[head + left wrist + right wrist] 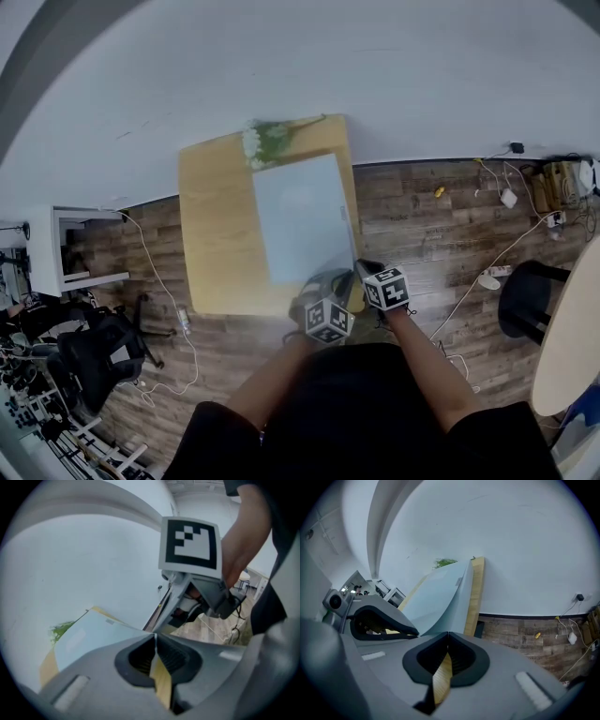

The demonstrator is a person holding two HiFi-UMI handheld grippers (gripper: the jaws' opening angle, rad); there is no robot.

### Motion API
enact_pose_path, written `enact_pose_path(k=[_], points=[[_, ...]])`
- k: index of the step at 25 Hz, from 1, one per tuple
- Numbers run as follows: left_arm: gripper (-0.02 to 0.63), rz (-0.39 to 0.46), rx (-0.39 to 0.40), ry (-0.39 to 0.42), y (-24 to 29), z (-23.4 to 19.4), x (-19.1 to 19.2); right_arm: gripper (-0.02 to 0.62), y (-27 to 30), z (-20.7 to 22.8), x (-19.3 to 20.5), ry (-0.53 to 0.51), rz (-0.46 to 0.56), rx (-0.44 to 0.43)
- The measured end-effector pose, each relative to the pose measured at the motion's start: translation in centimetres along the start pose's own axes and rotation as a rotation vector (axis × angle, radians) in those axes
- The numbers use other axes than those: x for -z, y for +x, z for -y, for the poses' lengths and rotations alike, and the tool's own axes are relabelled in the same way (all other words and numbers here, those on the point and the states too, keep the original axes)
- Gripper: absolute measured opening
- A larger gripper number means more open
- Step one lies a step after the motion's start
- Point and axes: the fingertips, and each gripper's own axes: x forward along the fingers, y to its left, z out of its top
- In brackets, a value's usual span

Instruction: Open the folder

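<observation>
- While the folder (302,217) lies lengthwise on the table (214,234), long axis running to its far edge, left gripper (154,637) pinches the cover at the table's near edge.
- Just beside it, right gripper (448,633) also clamps the cover, which bows up; both equally near.

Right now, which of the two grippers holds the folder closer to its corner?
The right gripper: it pinches the folder at its near right corner, by the table edge. The left gripper pinches the same near edge further left.
</observation>
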Motion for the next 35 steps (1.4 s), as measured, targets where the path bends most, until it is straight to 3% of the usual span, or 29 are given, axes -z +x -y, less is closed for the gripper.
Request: enact_pose_path(k=[8,18,24,31,35], points=[[0.005,0.056,-0.042,-0.12,-2.4,-1.1,-0.9,0.003,0.0,-0.3,0.2,-0.032,-0.024,-0.002],[0.005,0.114,-0.102,-0.181,-4.3,-2.0,-1.8,0.008,0.3,-0.7,0.3,-0.083,-0.062,0.037],[0.005,0.175,-0.131,-0.242,-7.9,-3.1,-2.3,0.008,0.1,-1.0,0.3,-0.057,-0.082,0.08],[0.0,0.278,-0.208,-0.318,-14.4,-4.9,-1.9,0.002,-1.0,-2.1,-1.8,-0.089,0.072,0.145],[0.0,0.322,-0.268,-0.356,-18.1,-6.2,-1.0,0.003,-1.4,-4.1,-2.6,-0.09,0.102,0.154]])
